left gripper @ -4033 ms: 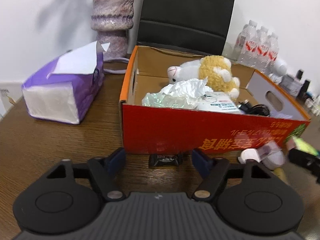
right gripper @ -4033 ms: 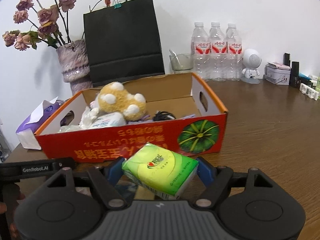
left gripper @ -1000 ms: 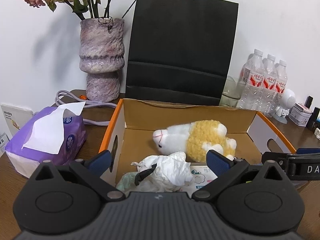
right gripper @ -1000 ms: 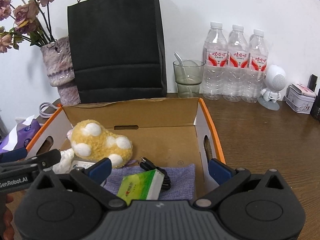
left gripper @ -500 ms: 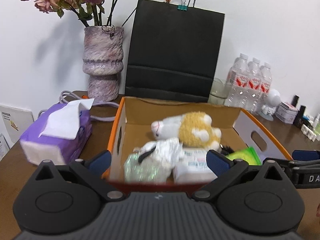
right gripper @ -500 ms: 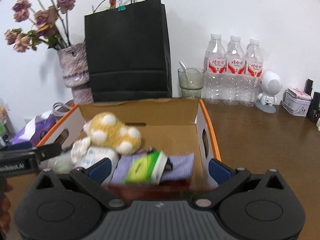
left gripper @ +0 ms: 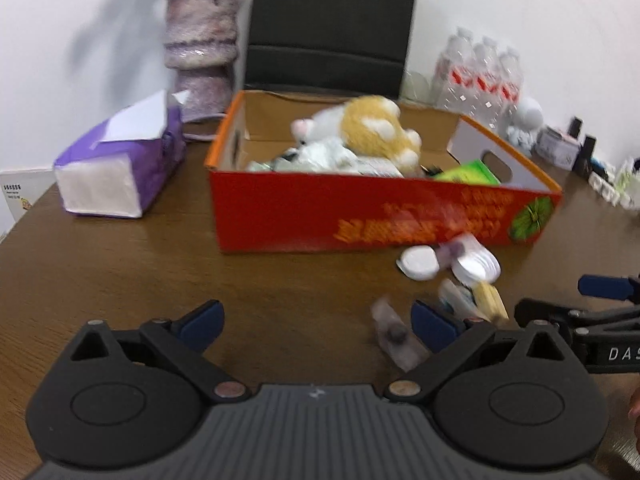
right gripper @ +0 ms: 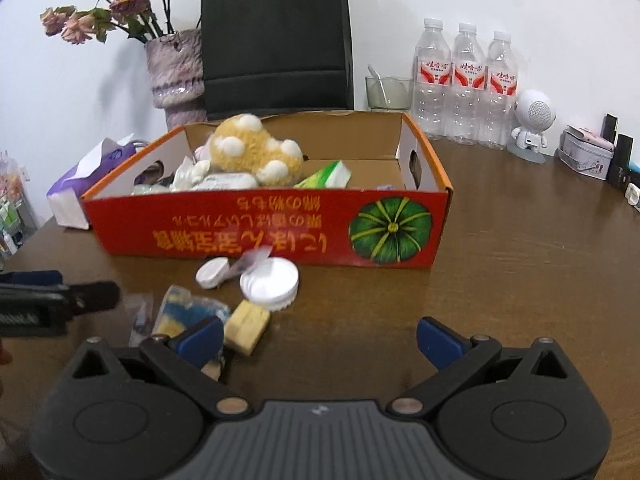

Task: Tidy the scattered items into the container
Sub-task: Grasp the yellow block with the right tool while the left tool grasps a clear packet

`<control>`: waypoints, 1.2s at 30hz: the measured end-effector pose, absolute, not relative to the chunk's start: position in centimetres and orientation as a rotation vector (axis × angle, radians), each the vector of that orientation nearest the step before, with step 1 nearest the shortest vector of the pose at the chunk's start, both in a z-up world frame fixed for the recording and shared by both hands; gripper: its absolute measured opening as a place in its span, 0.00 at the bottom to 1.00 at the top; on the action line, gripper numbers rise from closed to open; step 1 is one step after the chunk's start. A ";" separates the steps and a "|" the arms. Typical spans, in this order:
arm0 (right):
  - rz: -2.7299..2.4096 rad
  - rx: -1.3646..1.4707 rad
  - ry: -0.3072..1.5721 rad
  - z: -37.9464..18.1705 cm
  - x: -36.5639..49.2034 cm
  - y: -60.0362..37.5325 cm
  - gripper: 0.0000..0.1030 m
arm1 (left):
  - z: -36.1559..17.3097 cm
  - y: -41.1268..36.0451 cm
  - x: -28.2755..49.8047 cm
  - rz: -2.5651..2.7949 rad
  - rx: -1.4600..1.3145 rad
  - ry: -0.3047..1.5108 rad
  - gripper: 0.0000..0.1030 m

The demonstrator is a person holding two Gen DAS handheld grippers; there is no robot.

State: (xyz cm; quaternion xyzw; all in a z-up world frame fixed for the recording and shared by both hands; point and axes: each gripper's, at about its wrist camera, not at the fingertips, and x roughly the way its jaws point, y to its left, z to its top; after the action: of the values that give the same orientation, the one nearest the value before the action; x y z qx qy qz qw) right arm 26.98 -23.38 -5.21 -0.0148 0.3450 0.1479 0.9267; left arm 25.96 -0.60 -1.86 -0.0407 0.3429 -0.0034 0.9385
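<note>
Box [right gripper: 256, 236] of red and orange cardboard sits mid-table, and it now holds more than it did a few seconds ago: the green tissue pack [right gripper: 326, 176] that the right gripper [right gripper: 318, 338] was carrying lies inside, leaning against the yellow plush toy [right gripper: 256, 152], with crumpled white wrapping [left gripper: 320, 156] on the left side of the box. A second ago both grippers hung over the open box; now both have pulled back to the near side of the table, low over the wood. The left gripper [left gripper: 318, 320] has its jaws spread wide with nothing between them, and the right one is likewise released and empty.

That, I'd say, closes one drop-off and opens the next pick. Loose items are left on the table just in front of the box's near wall: a white lid [right gripper: 270, 282], a smaller white cap [right gripper: 212, 274], a tan block [right gripper: 246, 324], a blue and yellow packet [right gripper: 188, 312] and a small clear packet [left gripper: 394, 338] close by the left gripper's right finger. The left view is blurred, so the small pieces are hard to name.

Further out stand a purple tissue box [left gripper: 120, 160] at the left, a vase [right gripper: 176, 76], a black bag [right gripper: 276, 36] and three water bottles [right gripper: 466, 80] at the far wall.
</note>
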 end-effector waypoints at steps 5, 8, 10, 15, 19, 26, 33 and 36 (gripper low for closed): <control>0.308 -0.016 0.709 -5.0 26.2 -23.9 1.00 | -2.7 -2.0 26.1 -0.012 -0.073 0.717 0.80; 0.306 -0.019 0.707 -5.0 25.9 -24.0 1.00 | -2.9 -2.8 25.9 -0.024 -0.038 0.698 0.45; 0.307 -0.019 0.704 -5.1 25.9 -24.0 1.00 | -3.0 -3.3 25.7 -0.030 0.006 0.681 0.16; 0.338 -0.019 0.694 -5.1 26.3 -23.3 0.96 | -2.8 -2.8 25.4 -0.050 -0.006 0.687 0.16; 0.357 -0.017 0.699 -5.3 27.3 -22.1 0.80 | -2.7 -2.0 25.1 -0.046 -0.024 0.693 0.16; 0.362 -0.030 0.749 -6.3 28.5 -20.5 0.61 | -2.6 -1.3 25.0 -0.047 -0.039 0.701 0.16; 0.381 -0.057 0.749 -5.9 27.5 -21.1 0.19 | -2.4 -1.3 24.5 -0.058 -0.045 0.692 0.16; 0.373 -0.034 0.733 -5.7 26.7 -22.0 0.19 | -2.2 -1.1 24.1 -0.059 -0.049 0.684 0.16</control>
State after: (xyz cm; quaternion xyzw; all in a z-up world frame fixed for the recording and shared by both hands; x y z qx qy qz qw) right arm 26.73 -22.04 -5.69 -0.0165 0.3561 0.1811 0.9166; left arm 24.13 -1.14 -2.23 -0.0240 0.3351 -0.0290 0.9414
